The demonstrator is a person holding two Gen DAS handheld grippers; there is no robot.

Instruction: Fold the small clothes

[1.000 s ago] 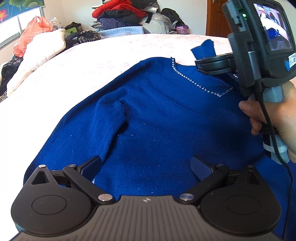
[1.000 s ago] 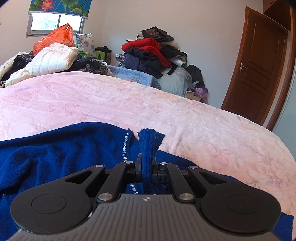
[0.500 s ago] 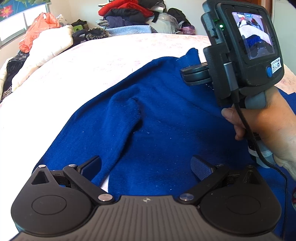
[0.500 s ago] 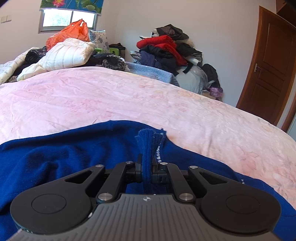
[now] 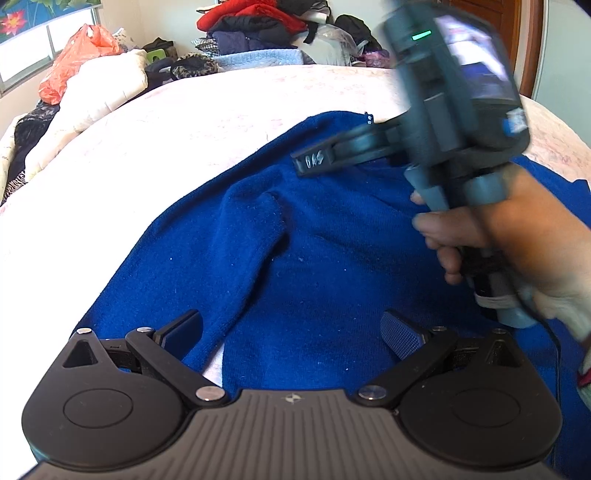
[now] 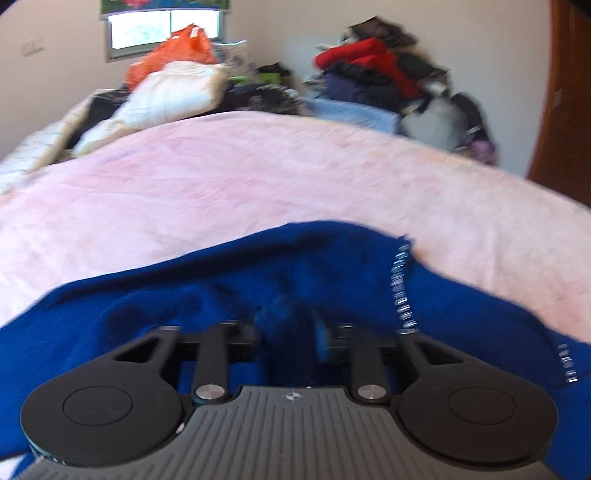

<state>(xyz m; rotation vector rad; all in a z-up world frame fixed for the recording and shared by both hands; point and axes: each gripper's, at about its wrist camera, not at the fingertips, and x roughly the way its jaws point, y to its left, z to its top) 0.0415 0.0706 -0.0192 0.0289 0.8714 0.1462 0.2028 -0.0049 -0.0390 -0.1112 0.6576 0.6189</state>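
A royal blue sweater (image 5: 306, 236) with a rhinestone-trimmed neckline lies spread on the pink bed sheet (image 5: 147, 155). My left gripper (image 5: 291, 332) is open just above the sweater's near part, a sleeve fold running between its jaws. My right gripper (image 6: 286, 326) has its jaws partly apart around a bunch of blue fabric; it also shows in the left wrist view (image 5: 314, 162), low over the sweater's far side near the neckline (image 6: 400, 284). The right wrist view is blurred.
Piles of clothes (image 5: 258, 26) and a white quilt (image 5: 96, 96) with an orange bag (image 5: 77, 55) lie beyond the bed's far edge. A brown door (image 6: 569, 99) stands at the right.
My right gripper carried the sweater's shoulder leftward across the body, covering the neckline, and its jaws have spread from tightly pinched. My left gripper stayed open in place.
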